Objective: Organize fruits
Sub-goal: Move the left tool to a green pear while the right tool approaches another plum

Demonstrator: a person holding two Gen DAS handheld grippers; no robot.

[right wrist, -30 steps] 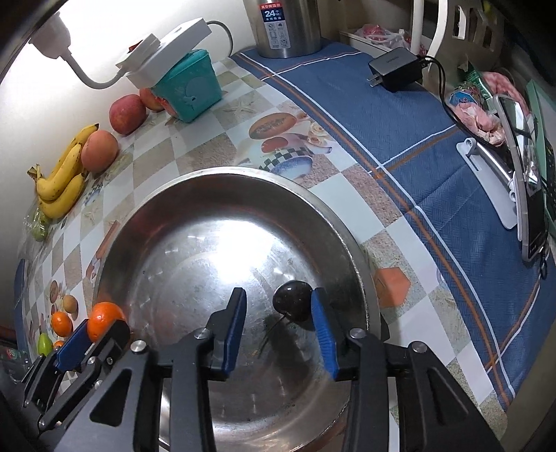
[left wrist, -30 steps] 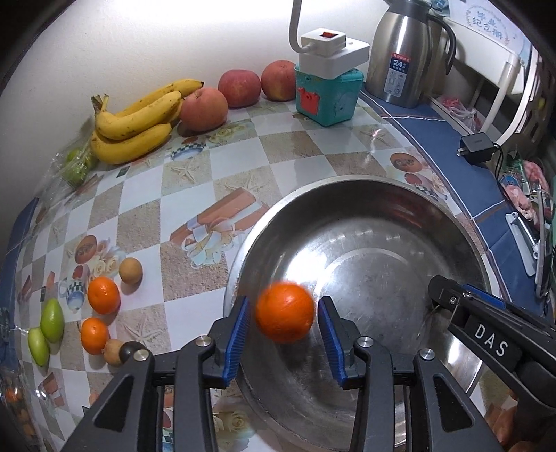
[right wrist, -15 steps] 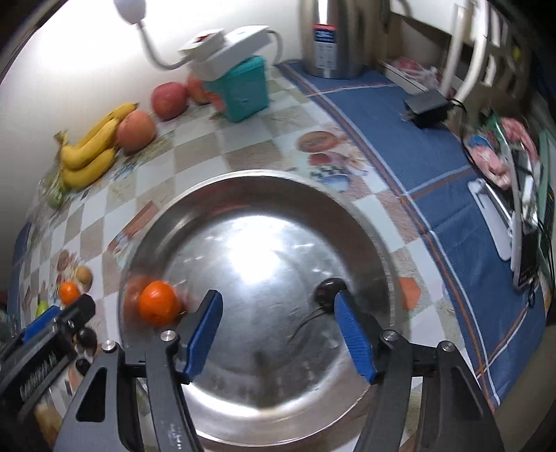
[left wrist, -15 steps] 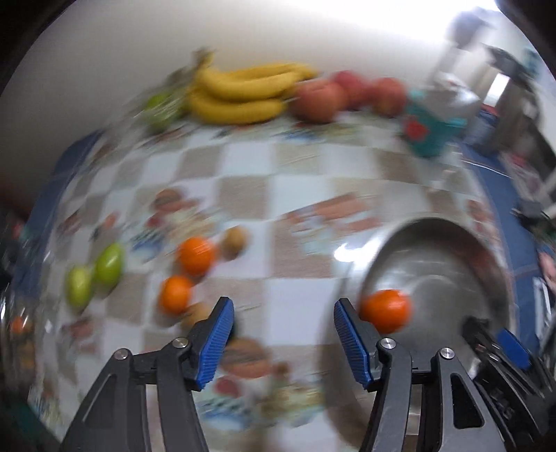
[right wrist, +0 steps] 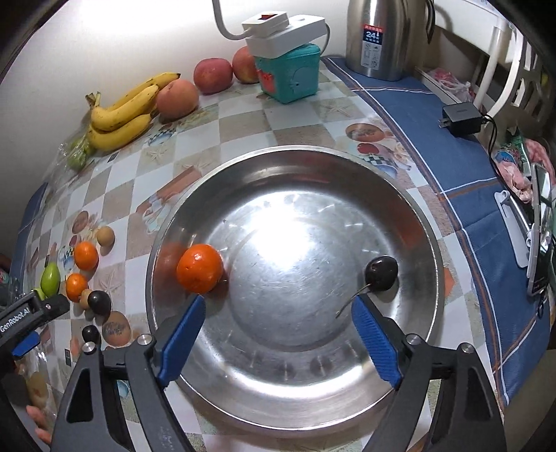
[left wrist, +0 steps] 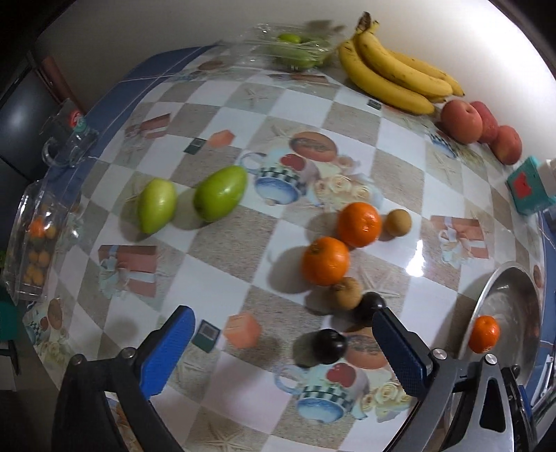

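— Blue pads on the left gripper [left wrist: 283,351]: how do they stand?

— Wide apart and still opening, with nothing pressed between them. A dark cherry [left wrist: 329,345] lies on the tablecloth [left wrist: 222,250] inside the gap, touching neither pad. A second dark cherry [left wrist: 369,305] sits right by the tip of the right-hand pad.

— And the right gripper [right wrist: 278,335]?

— Also spread and opening, empty. It hangs over the steel bowl [right wrist: 431,243]. A stemmed cherry [right wrist: 381,273] lies in the bowl just beyond its right pad, and an orange [right wrist: 199,267] lies in the bowl just beyond its left pad. Neither is gripped.

— What crowds the left one?

— Just past the cherries there is a small brown fruit [left wrist: 346,292], then two oranges [left wrist: 326,260] touching each other, with another brown fruit [left wrist: 399,222] beside the farther one. Two green fruits [left wrist: 220,198] lie side by side, well apart to the left.

— Farther out?

— Bananas [left wrist: 392,78] against the wall, with three apples [left wrist: 462,121] in a row next to them and a clear bag of green fruit [left wrist: 299,52] on their other side. A teal box [right wrist: 288,74] with a white power strip [right wrist: 283,33] on top stands behind the bowl, a steel flask [right wrist: 382,38] beyond that, and a black charger [right wrist: 462,118] on the blue cloth. At the table's left edge is a clear box holding small orange fruit [left wrist: 34,253].

— Does either gripper see the other?

— Yes, the left one shows at the lower left edge of the right wrist view.
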